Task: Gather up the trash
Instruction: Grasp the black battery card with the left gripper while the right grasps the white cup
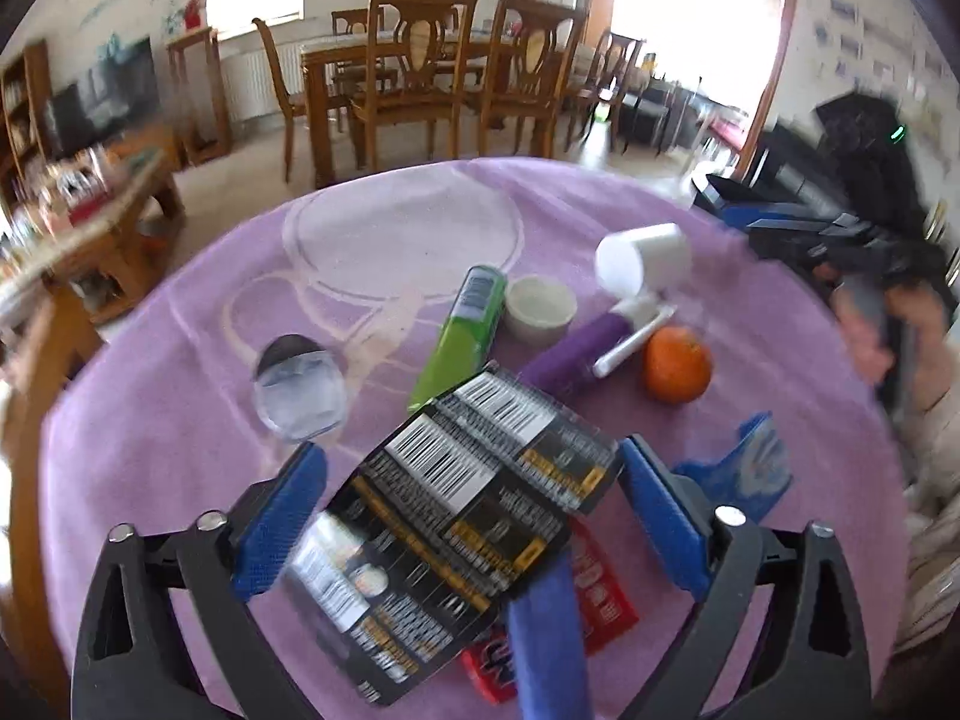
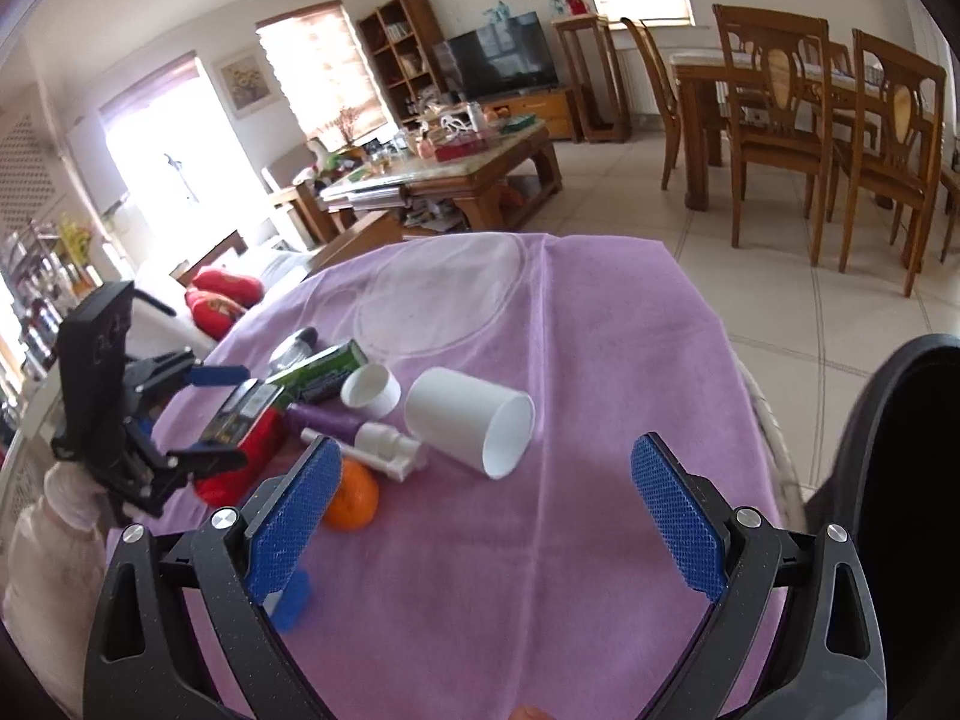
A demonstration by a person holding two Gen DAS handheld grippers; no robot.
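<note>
I judge the collecting to be barely begun: nearly all the litter lies on the worktop [image 2: 600, 480] under its purple cloth, and nothing shows in the dark bin [image 2: 888, 450] whose rim curves in at my right, though I cannot see inside it.

My left tongs [image 1: 474, 504] are spread wide around a black barcode-printed blister card [image 1: 462, 516]; the card lies tilted between the blue pads, and I cannot tell whether either pad touches it, so I count it as not yet gripped. Under it sit red wrappers [image 1: 600, 588].

My right tongs [image 2: 480, 516] gape apart over bare cloth, holding nothing.

Left to sort:
- a tipped white paper cup [image 2: 474, 426]
- a white lid [image 2: 372, 387]
- a green box [image 1: 462, 336]
- a purple spray bottle [image 1: 570, 360]
- a crumpled clear cup [image 1: 300, 393]
- a blue scrap [image 1: 744, 468]

The orange [image 1: 678, 363] beside the bottle looks whole, so probably not rubbish.
</note>
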